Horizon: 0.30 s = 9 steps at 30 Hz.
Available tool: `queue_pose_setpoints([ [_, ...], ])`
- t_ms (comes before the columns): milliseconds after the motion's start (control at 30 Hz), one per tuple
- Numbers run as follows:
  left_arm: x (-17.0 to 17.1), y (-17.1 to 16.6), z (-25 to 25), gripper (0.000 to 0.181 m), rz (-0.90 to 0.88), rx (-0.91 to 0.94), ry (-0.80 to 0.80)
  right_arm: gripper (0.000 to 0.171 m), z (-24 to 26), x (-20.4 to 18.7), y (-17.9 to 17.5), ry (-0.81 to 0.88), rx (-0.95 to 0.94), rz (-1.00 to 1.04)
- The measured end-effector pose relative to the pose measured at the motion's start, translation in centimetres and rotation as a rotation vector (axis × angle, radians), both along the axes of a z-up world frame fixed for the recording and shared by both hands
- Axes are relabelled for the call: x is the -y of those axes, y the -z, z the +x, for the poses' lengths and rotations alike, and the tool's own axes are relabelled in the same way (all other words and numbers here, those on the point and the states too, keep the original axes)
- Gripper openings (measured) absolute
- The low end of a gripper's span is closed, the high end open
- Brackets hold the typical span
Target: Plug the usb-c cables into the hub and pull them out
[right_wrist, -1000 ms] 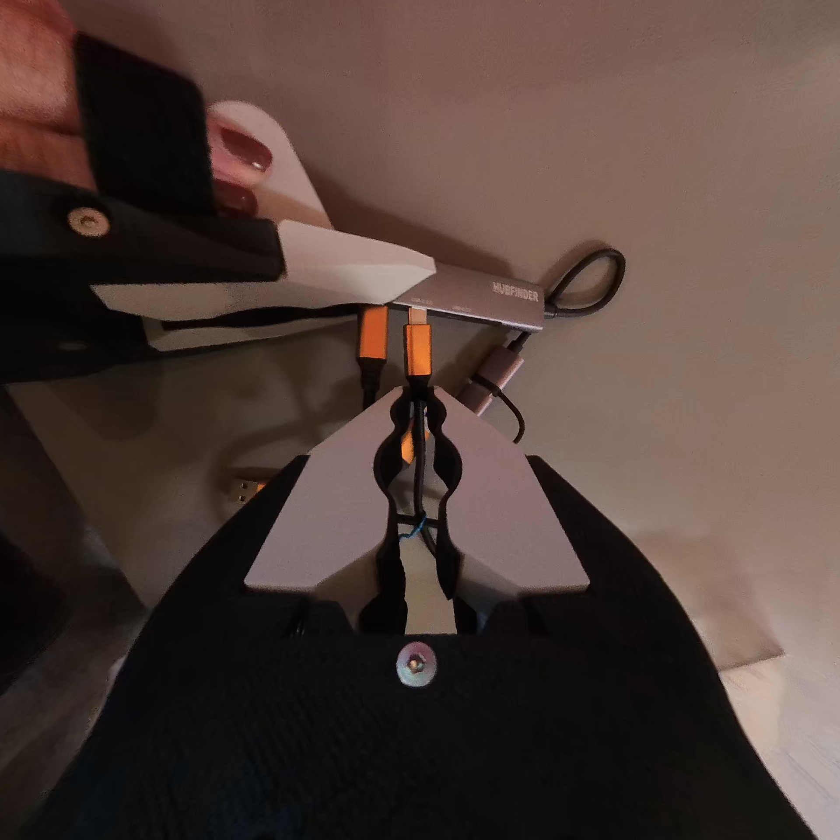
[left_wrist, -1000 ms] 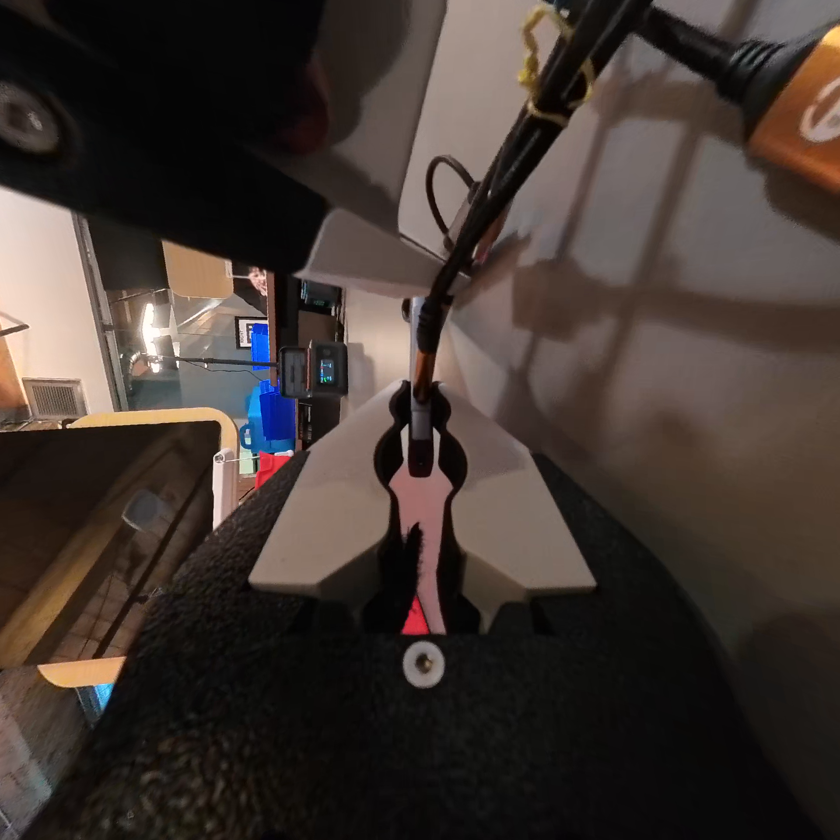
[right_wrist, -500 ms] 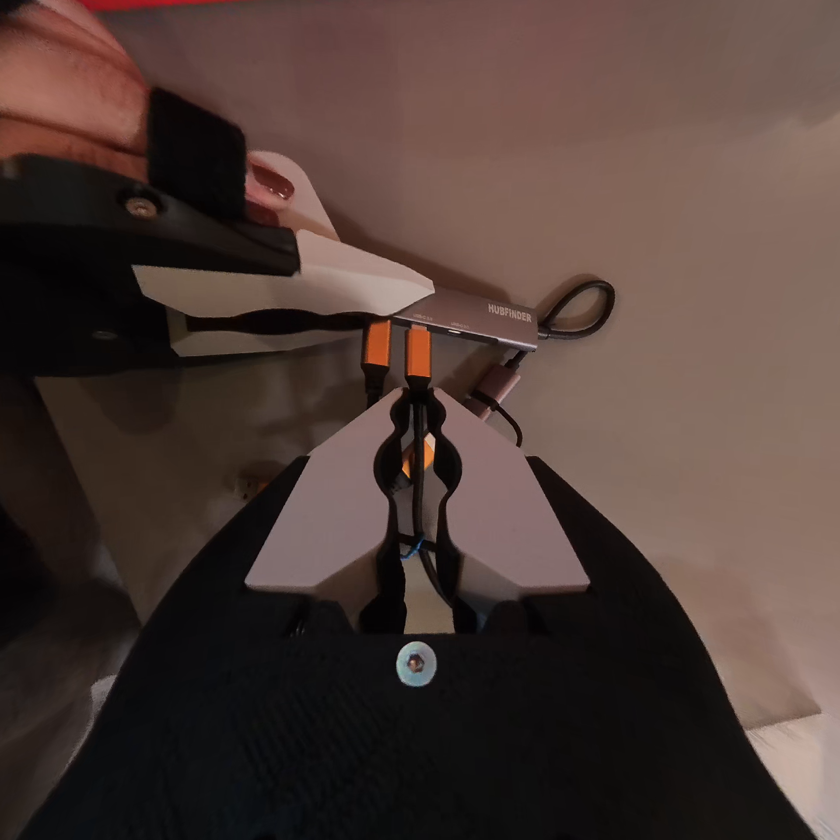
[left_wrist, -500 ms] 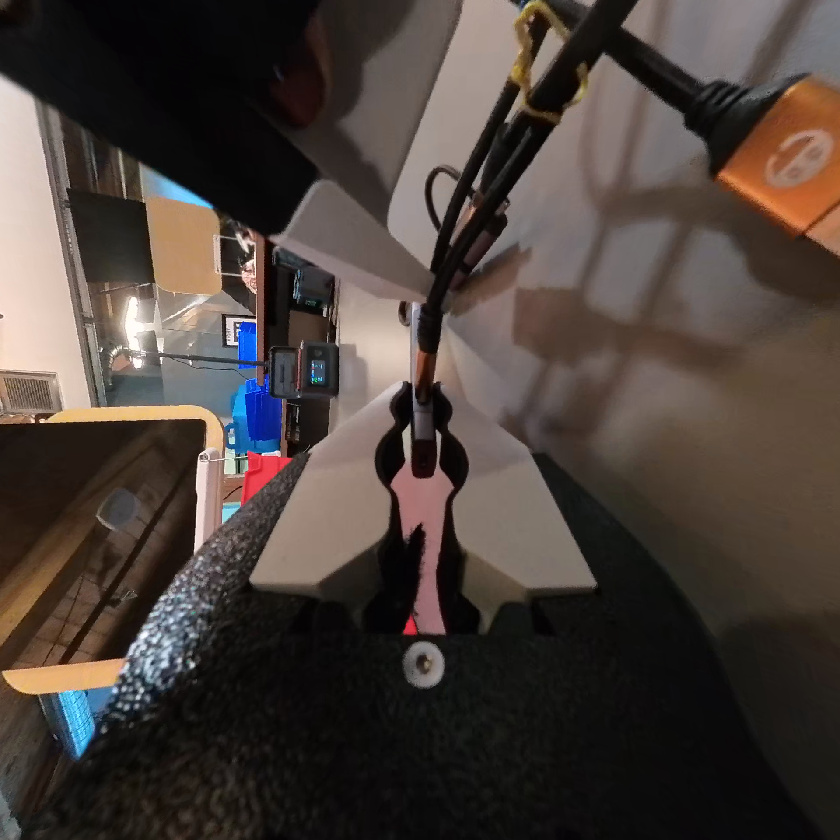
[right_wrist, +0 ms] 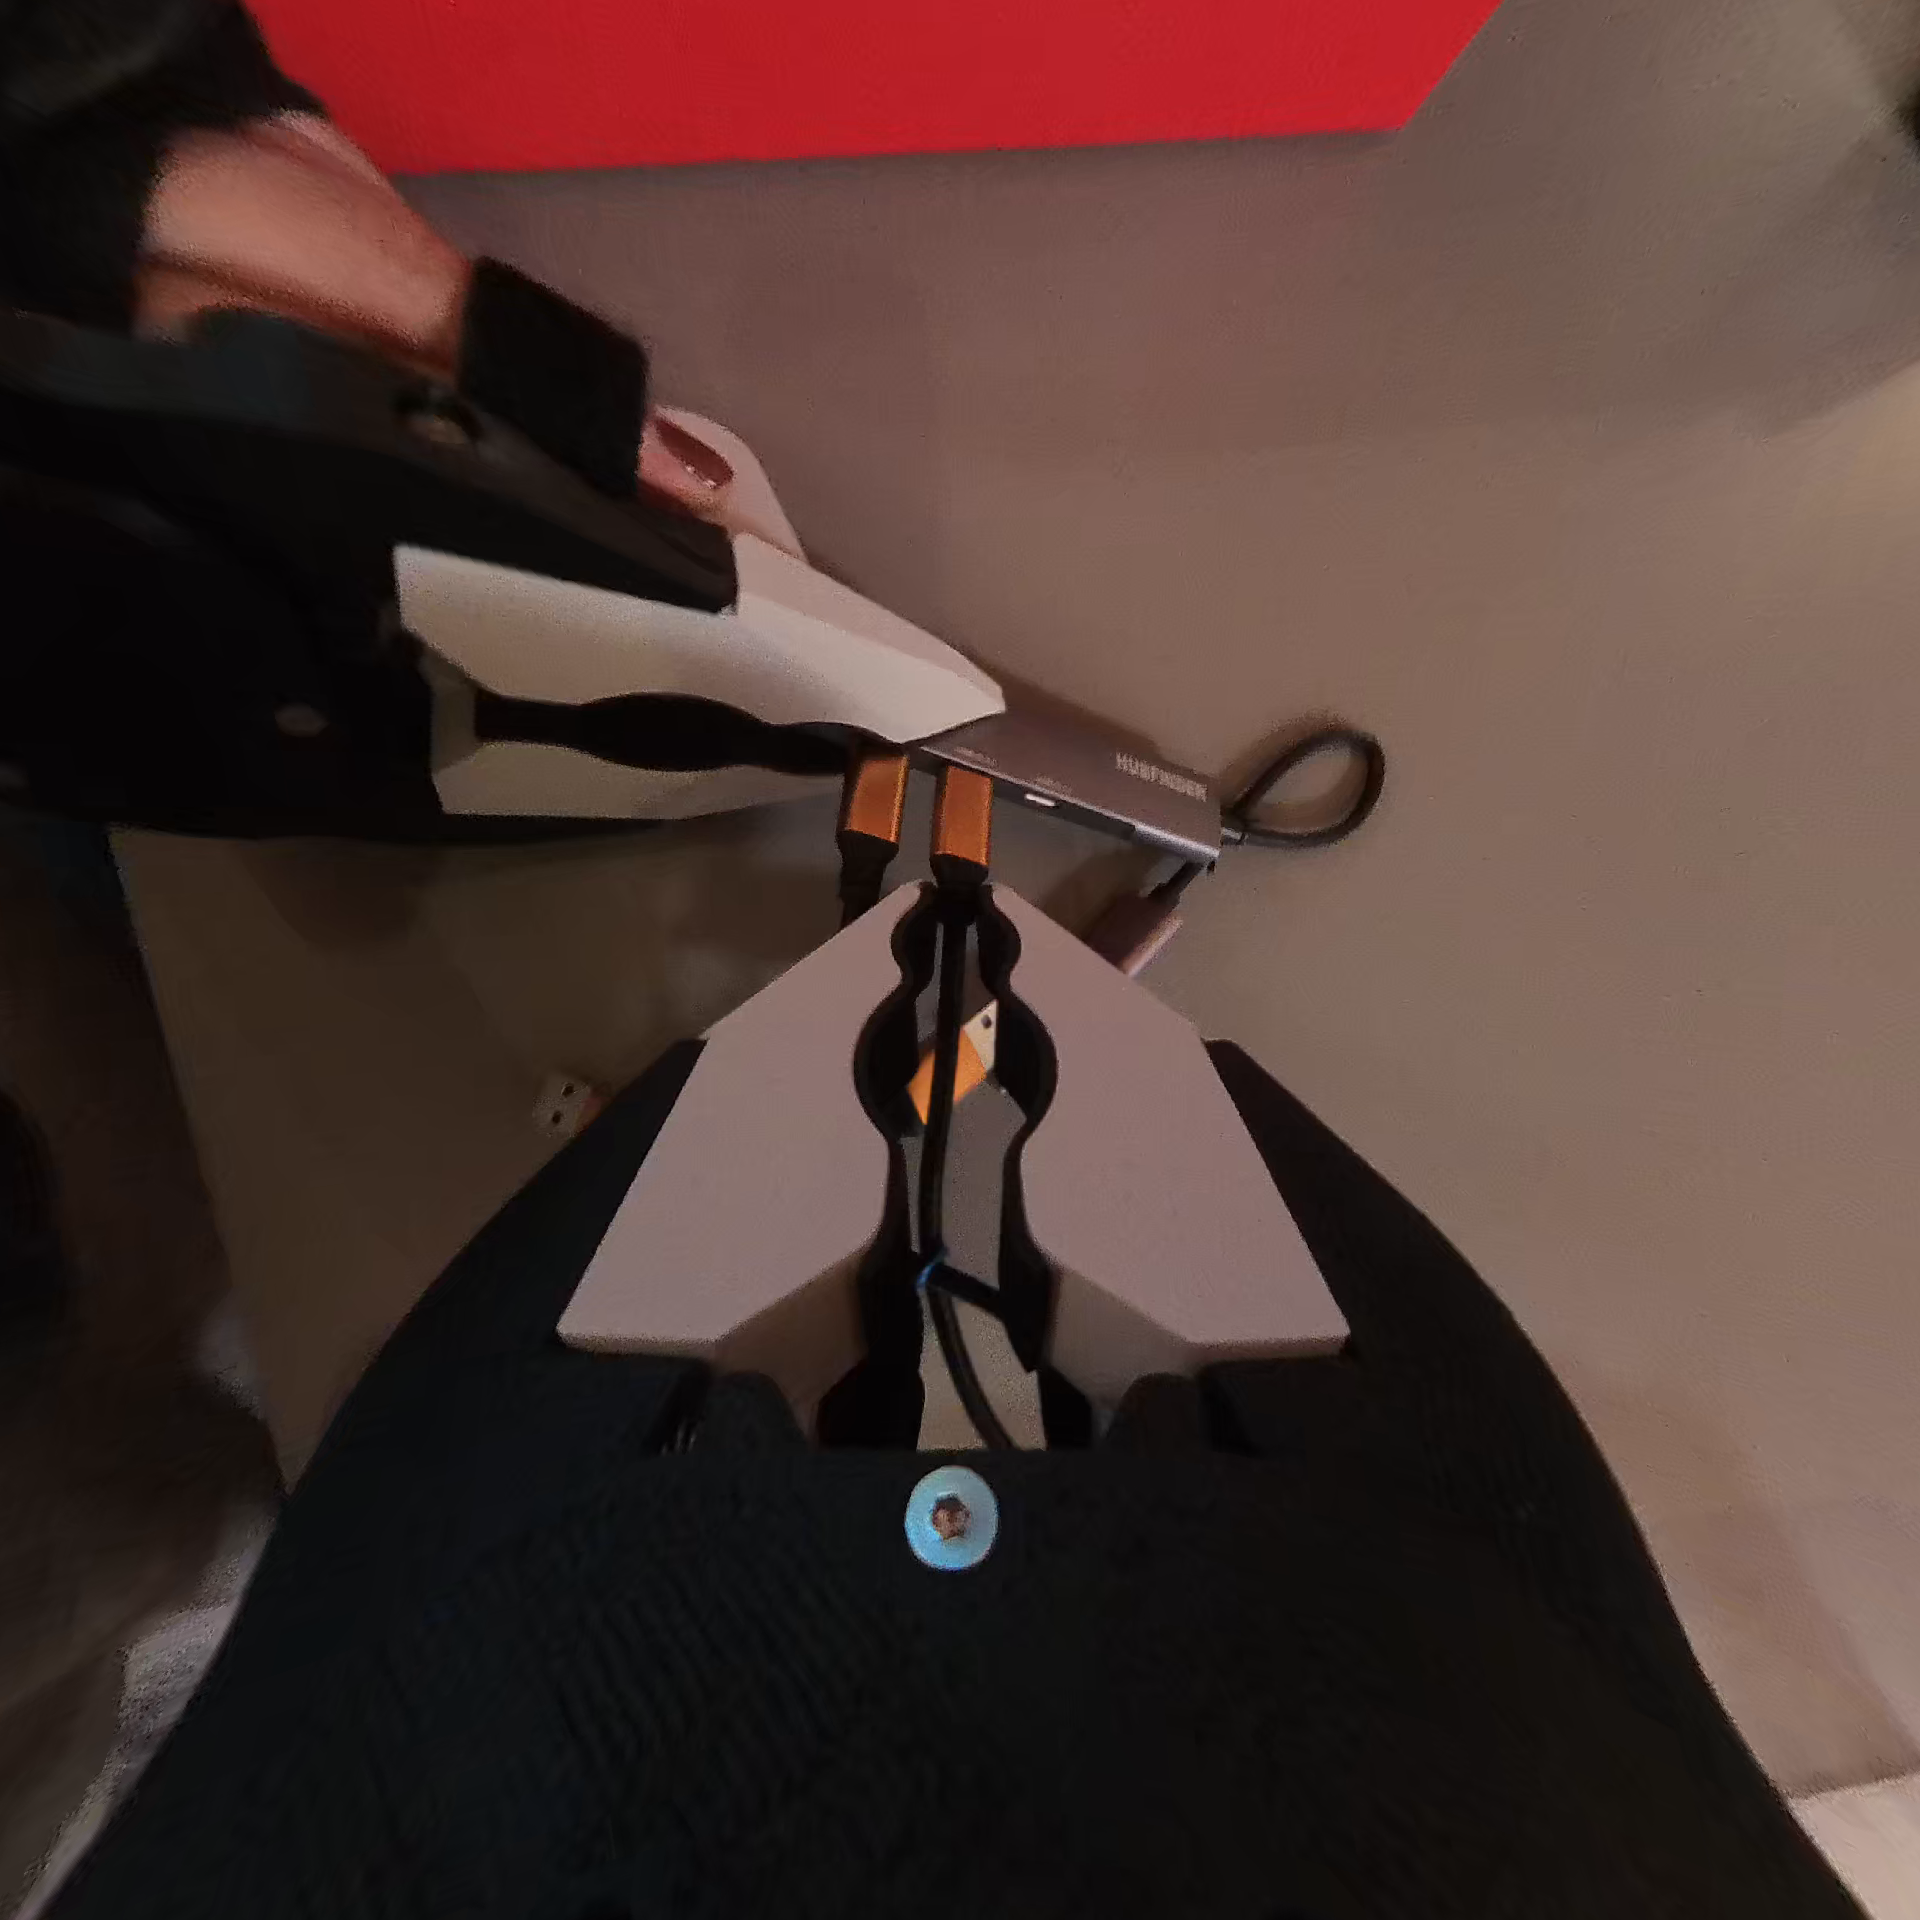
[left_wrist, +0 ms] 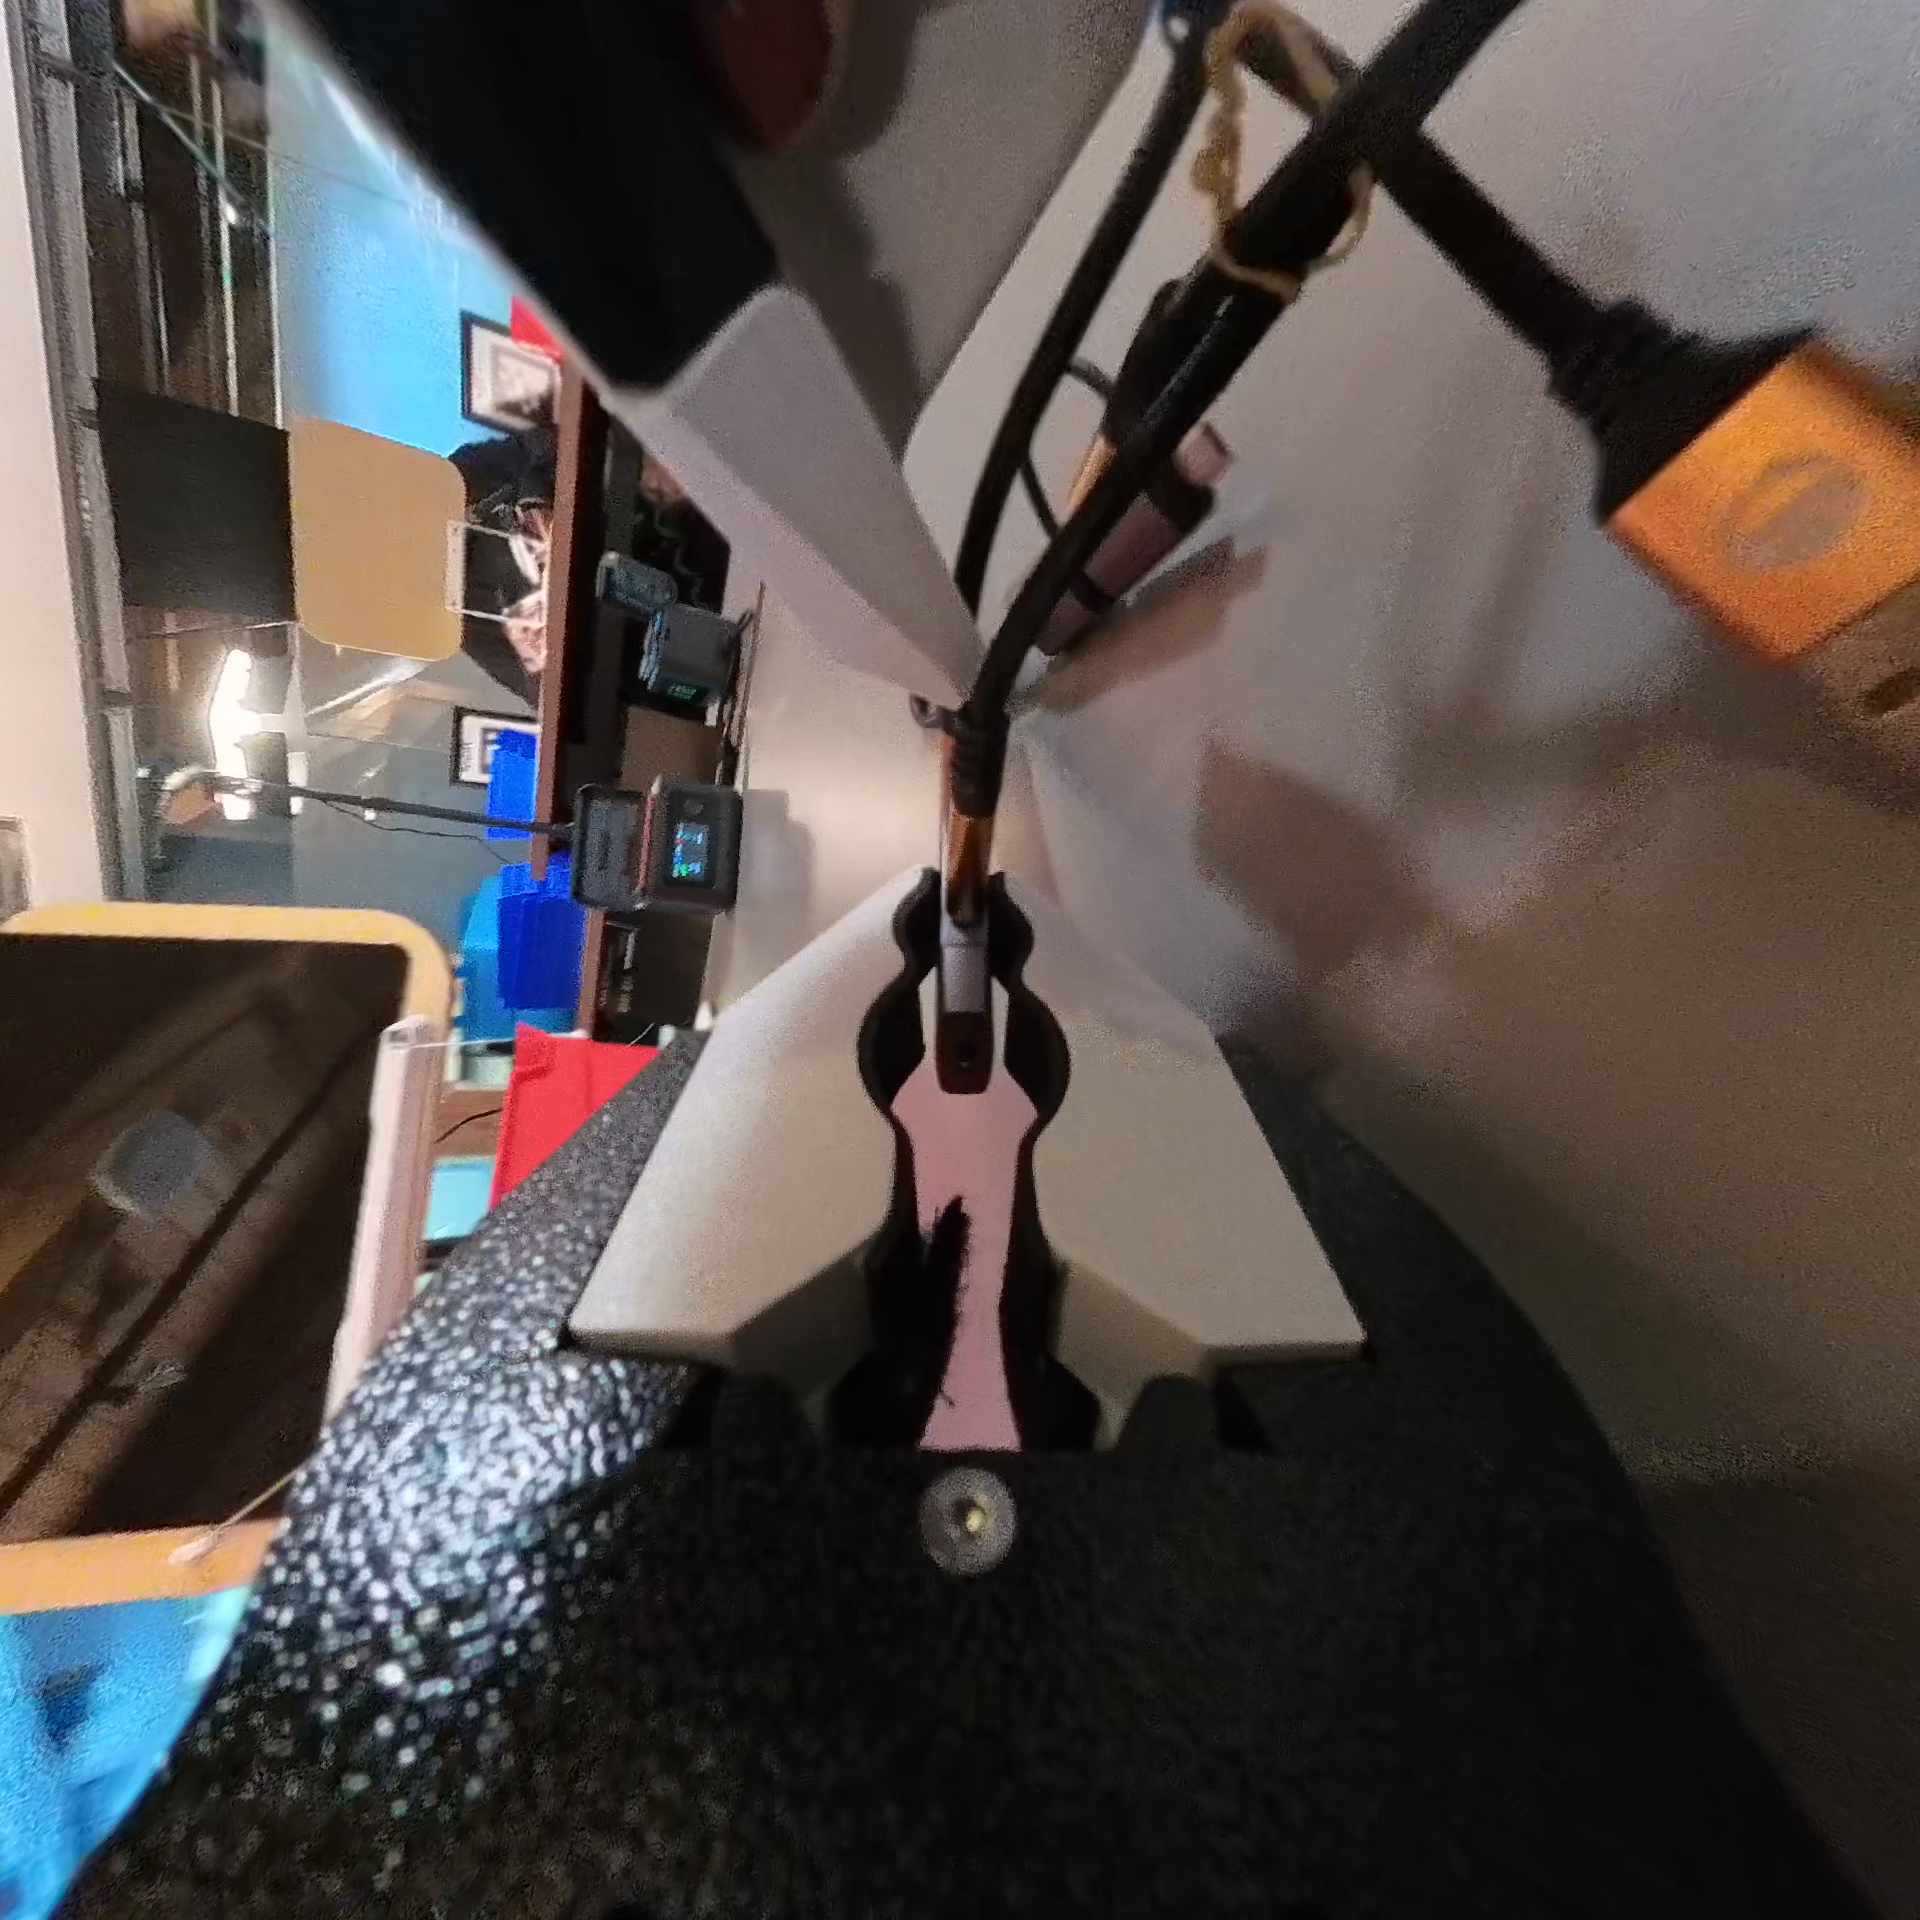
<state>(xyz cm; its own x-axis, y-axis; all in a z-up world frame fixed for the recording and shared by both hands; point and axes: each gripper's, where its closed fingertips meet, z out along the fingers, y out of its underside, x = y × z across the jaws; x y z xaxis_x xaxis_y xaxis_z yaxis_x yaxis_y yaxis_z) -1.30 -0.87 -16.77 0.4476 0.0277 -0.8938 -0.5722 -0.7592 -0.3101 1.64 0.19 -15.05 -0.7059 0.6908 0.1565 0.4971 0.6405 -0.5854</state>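
Note:
A slim grey hub (right_wrist: 1091,774) lies over a grey table (right_wrist: 1455,520). Two orange usb-c plugs sit in its near edge, one on the left (right_wrist: 878,800) and one on the right (right_wrist: 961,821). My right gripper (right_wrist: 951,894) is shut on the black cable just behind the right plug. My left gripper (right_wrist: 935,717) comes in from the left and is shut on the hub's left end. In the left wrist view my left gripper (left_wrist: 961,883) pinches the hub's thin end (left_wrist: 961,977), with an orange plug (left_wrist: 971,862) beyond it.
The hub's own tail cable loops at its right end (right_wrist: 1309,790). A loose orange connector (left_wrist: 1766,520) hangs at upper right on cables bound by a yellow tie (left_wrist: 1247,156). A red panel (right_wrist: 831,83) lies at the far edge. An open box (left_wrist: 208,1195) stands at the left.
Both views have tilted, bringing the red panel into the right view. The hub, plugs and both grippers keep the same hold on each other; both plugs stay in the hub.

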Motion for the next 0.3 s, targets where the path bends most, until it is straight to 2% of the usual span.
queue_pose_setpoints([
  [33,-0.2,-0.3,0.2,0.008,0.033,0.027,0.016,0.007,0.1,0.1,-0.9,-0.028,-0.030,-0.018],
  [67,-0.2,-0.7,0.2,0.007,0.054,0.015,0.021,0.013,0.2,0.1,-2.2,-0.062,-0.077,-0.041],
  [167,0.0,-2.7,0.3,0.006,0.054,-0.190,0.047,0.039,0.3,-1.9,-6.2,-0.104,-0.196,-0.038],
  [300,-1.4,-5.2,4.7,0.006,0.071,-0.518,0.250,0.049,2.9,-2.0,-7.7,-0.371,-0.126,-0.020],
])
